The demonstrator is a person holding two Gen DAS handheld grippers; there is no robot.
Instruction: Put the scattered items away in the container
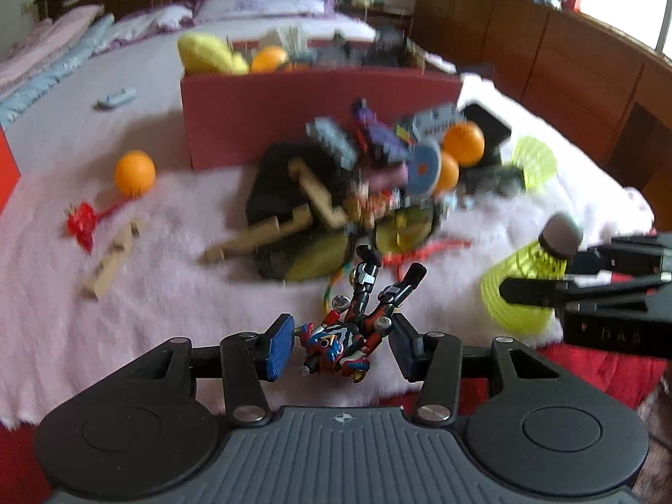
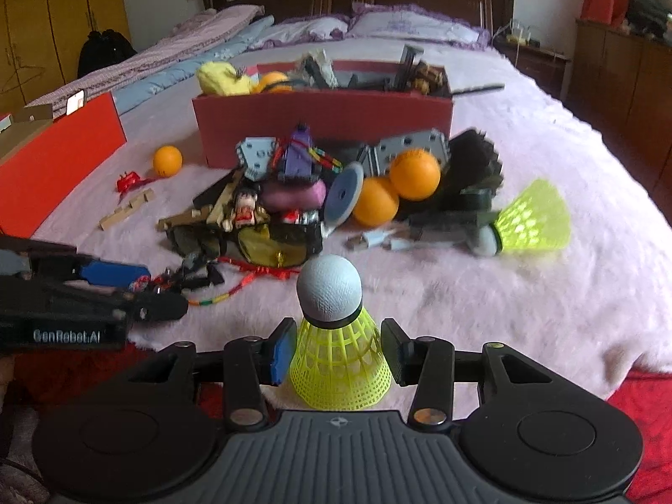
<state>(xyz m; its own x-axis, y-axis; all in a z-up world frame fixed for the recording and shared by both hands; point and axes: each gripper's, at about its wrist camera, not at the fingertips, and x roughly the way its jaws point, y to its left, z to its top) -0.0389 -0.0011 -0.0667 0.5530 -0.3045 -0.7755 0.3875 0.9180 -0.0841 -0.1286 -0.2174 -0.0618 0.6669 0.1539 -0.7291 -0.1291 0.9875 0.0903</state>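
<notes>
Left claw (image 1: 342, 346): clamped on a small red-and-blue robot figure (image 1: 336, 344). Right claw (image 2: 336, 355): holding a neon-yellow plastic shuttlecock (image 2: 338, 344), grey tip up. Dark-red open cardboard box (image 2: 323, 119): far, behind the toy pile, on the pink fluffy bed cover (image 2: 525, 294).

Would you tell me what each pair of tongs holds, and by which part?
Left tongs: toy robot, by its torso. Right tongs: yellow shuttlecock, by its skirt.

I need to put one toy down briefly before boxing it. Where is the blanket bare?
Bare: right of the toy pile, before the far shuttlecock; also between the wooden block and pile. Crowded: before the red box.
</notes>
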